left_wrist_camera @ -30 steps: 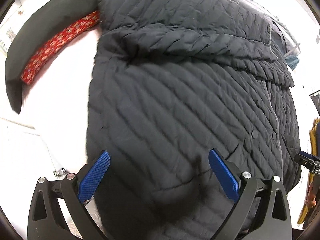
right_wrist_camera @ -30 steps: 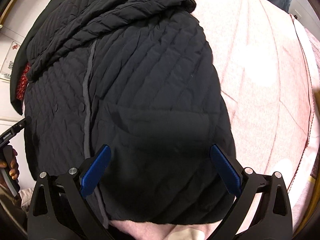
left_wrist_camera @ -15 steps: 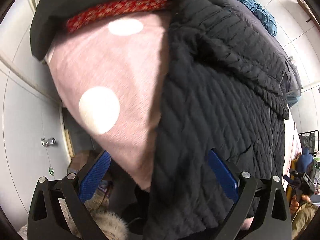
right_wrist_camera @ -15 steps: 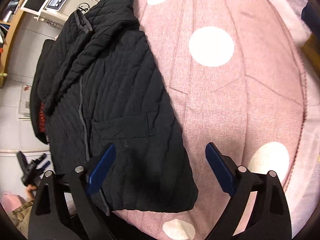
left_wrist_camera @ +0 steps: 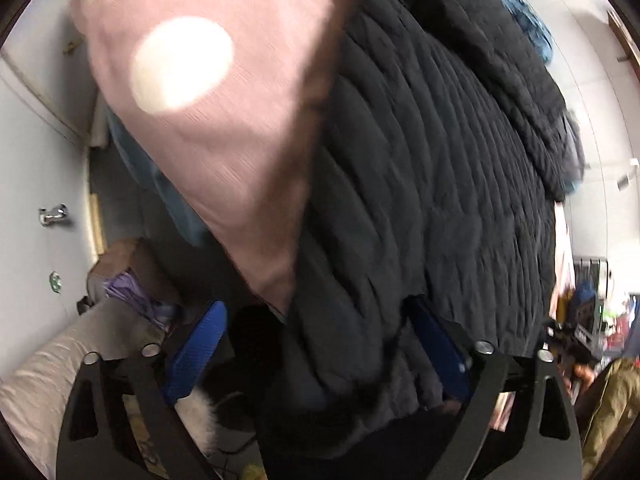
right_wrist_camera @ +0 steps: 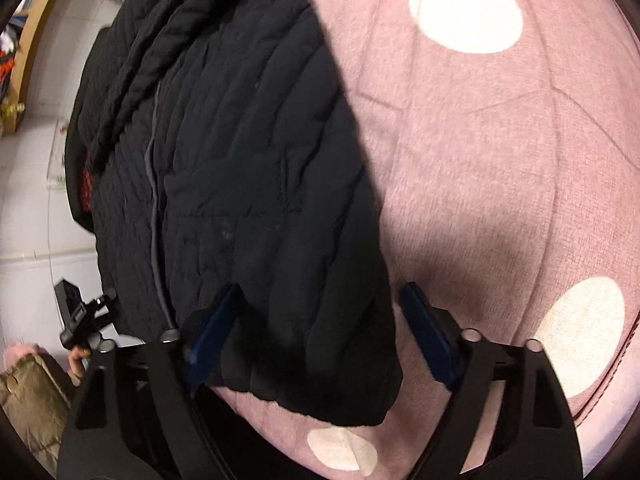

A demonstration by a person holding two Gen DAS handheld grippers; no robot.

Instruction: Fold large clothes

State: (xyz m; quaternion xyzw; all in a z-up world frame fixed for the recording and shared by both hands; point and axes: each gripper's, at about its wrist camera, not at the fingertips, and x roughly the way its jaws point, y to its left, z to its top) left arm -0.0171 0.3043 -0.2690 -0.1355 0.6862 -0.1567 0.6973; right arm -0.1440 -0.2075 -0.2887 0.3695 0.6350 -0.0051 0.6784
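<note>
A large black quilted jacket (left_wrist_camera: 432,168) lies spread on a pink bed cover with white dots (left_wrist_camera: 224,92). Its hem hangs over the bed's near edge. My left gripper (left_wrist_camera: 316,356) is open, its blue pads either side of the jacket's left hem corner, below the bed edge. In the right wrist view the jacket (right_wrist_camera: 248,168) shows a pocket and a grey front seam. My right gripper (right_wrist_camera: 320,336) is open around the jacket's right hem corner, which lies between the pads.
The pink cover (right_wrist_camera: 500,152) stretches bare to the right of the jacket. Under the bed edge at the left sit a cardboard box (left_wrist_camera: 124,264), a grey cushion (left_wrist_camera: 44,372) and clutter. A white cabinet door (left_wrist_camera: 36,184) stands left. The other gripper shows at far left (right_wrist_camera: 80,316).
Both grippers have dropped back and down from above the jacket's middle to its hem at the bed's near edge. Both stay open. The jacket has not moved.
</note>
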